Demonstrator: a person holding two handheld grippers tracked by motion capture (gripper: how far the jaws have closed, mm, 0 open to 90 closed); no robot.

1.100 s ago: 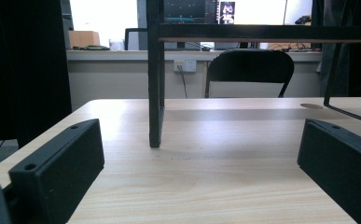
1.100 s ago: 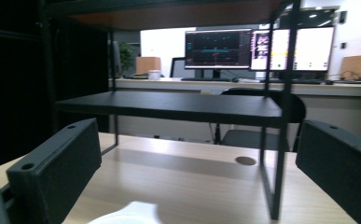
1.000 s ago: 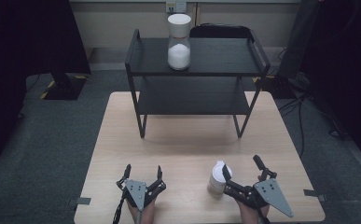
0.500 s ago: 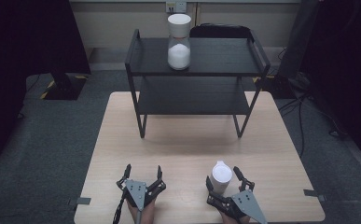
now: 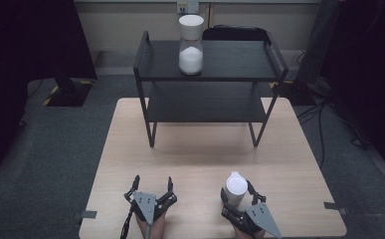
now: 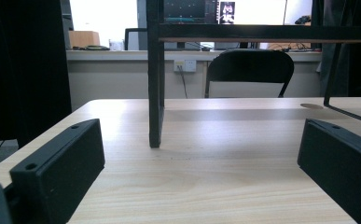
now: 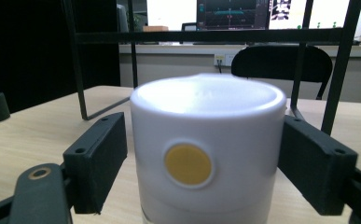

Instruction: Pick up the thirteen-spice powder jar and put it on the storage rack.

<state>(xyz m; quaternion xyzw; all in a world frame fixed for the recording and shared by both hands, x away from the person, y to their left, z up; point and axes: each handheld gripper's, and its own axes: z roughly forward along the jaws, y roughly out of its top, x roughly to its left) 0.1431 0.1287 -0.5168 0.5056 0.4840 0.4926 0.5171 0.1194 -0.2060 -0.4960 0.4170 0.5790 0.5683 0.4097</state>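
Right gripper view puts the white container (image 7: 206, 154) squarely between the two black jaws of the right claw (image 7: 204, 161), its yellow dot facing the lens; the jaws have just been closing on it, and the right one sits against its side while a thin gap still shows at the left, so I would call it not yet gripped. From the high view the container (image 5: 235, 187) stands upright on the surface (image 5: 190, 159), near the front edge and right of centre. To do this well, I think the jaws should finish closing evenly on the wide upper band, level and centred, so the container neither tips nor slides forward. The left claw (image 5: 150, 191) rests released with nothing between its jaws, well apart to the left. Ahead lies bare wood up to the legs of the black shelf rack (image 5: 210, 74), where a second white container (image 5: 191, 45) stands on the top tier; the front edge is close behind the hands, so lifting straight up looks safest.
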